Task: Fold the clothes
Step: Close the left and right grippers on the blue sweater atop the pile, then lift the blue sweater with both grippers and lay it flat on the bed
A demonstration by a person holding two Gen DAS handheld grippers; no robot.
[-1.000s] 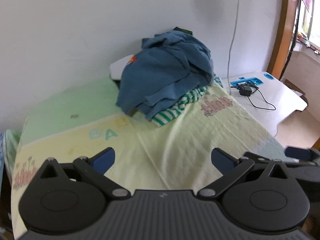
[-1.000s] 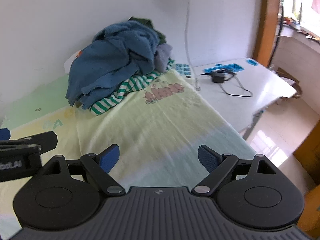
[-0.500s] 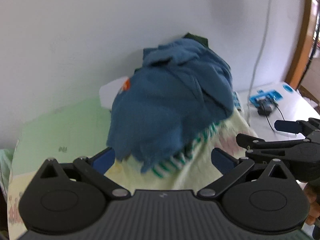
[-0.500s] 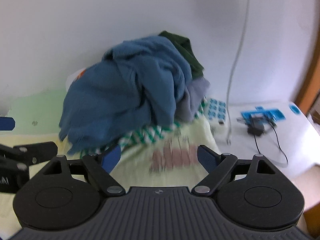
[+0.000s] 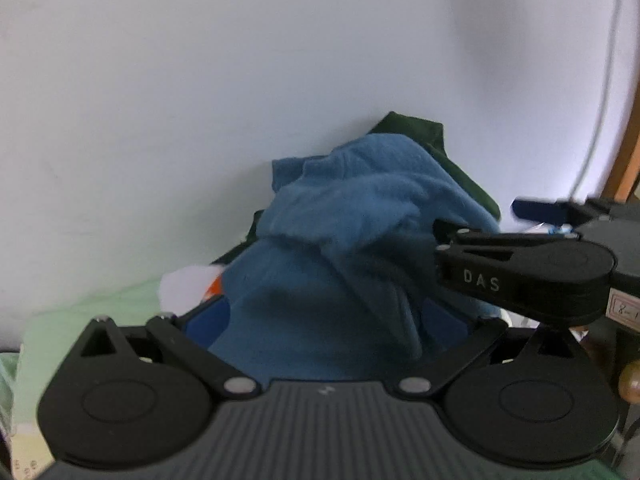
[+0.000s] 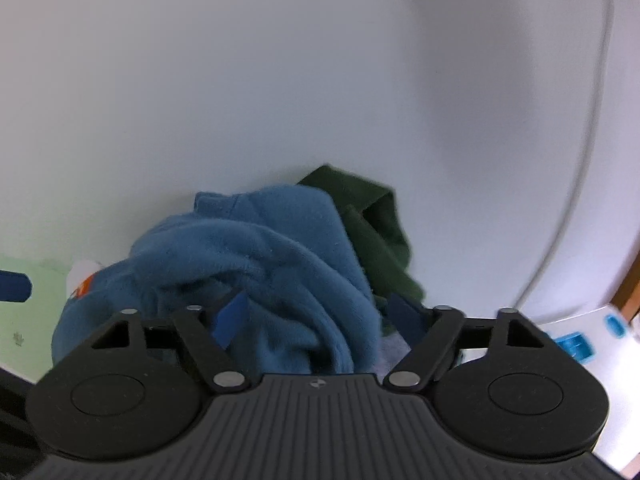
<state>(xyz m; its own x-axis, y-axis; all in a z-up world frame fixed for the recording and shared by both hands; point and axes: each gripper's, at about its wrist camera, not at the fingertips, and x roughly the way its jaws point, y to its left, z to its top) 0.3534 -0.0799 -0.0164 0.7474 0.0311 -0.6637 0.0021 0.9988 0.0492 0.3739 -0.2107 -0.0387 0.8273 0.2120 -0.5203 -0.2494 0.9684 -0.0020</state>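
- Black left gripper (image 5: 328,322), jaws wide apart, blue pads either side of a blue garment (image 5: 360,240), gripping nothing
- Black right gripper (image 6: 320,320), also spread wide, its pads sunk into the same blue cloth
- Blue garment tops a pile against a white wall (image 6: 280,80)
- Dark green garment (image 6: 376,220) lies behind it, with a white and orange piece (image 5: 192,284) at the left
- Pale green sheet (image 5: 80,312) lies under the pile
- White cord (image 6: 588,140) runs down the wall at right
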